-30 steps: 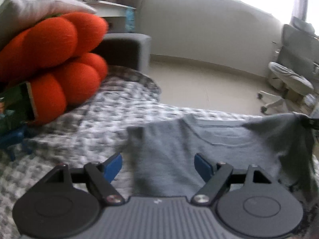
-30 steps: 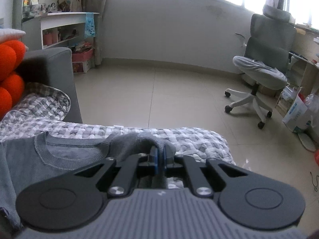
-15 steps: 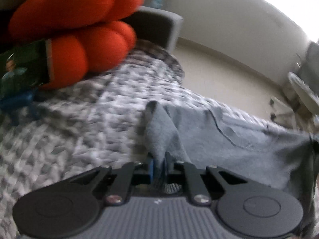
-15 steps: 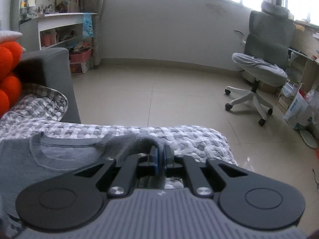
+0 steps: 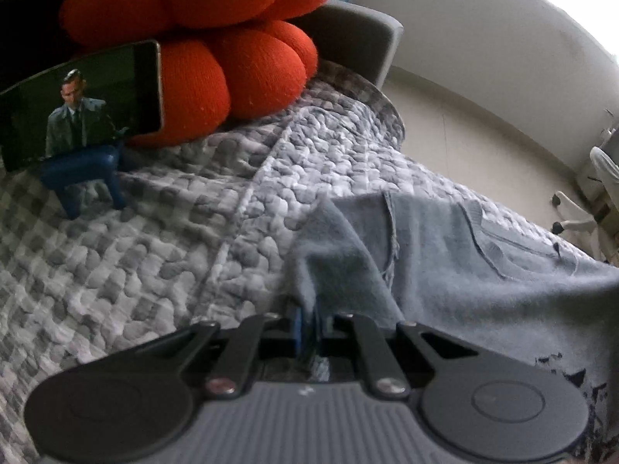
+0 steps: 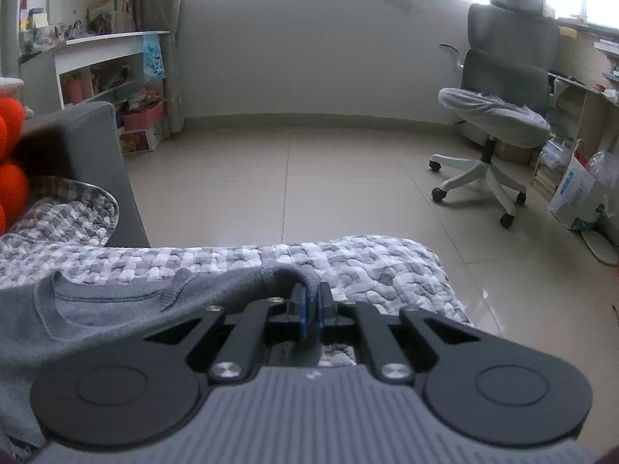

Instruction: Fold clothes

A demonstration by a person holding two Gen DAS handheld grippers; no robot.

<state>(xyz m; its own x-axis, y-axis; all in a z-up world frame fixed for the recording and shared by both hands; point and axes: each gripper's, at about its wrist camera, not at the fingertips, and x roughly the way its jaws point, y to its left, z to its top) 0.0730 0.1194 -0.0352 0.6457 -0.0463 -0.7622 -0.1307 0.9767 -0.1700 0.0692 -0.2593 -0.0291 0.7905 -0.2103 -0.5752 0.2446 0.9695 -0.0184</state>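
Observation:
A grey sweater point(image 5: 456, 270) lies spread on a grey-and-white checked blanket point(image 5: 154, 263). My left gripper point(image 5: 307, 324) is shut on a pinched-up fold at the sweater's left shoulder edge. In the right wrist view the same sweater point(image 6: 116, 321) shows its ribbed neckline at the left. There my right gripper point(image 6: 311, 309) is shut on a raised fold at the sweater's right shoulder edge, with the blue pads pressed on the cloth.
An orange knot cushion point(image 5: 216, 38) and a phone point(image 5: 77, 104) on a blue stand point(image 5: 81, 181) sit at the blanket's back left. A grey sofa arm point(image 6: 96, 154) is beyond. Tiled floor point(image 6: 309, 178), an office chair point(image 6: 499, 108) and shelves point(image 6: 96, 65) lie past the blanket's edge.
The left gripper went from wide open over the sweater to shut on its shoulder edge, and swung left toward the cushion. The right gripper stayed shut on its fold and hardly moved.

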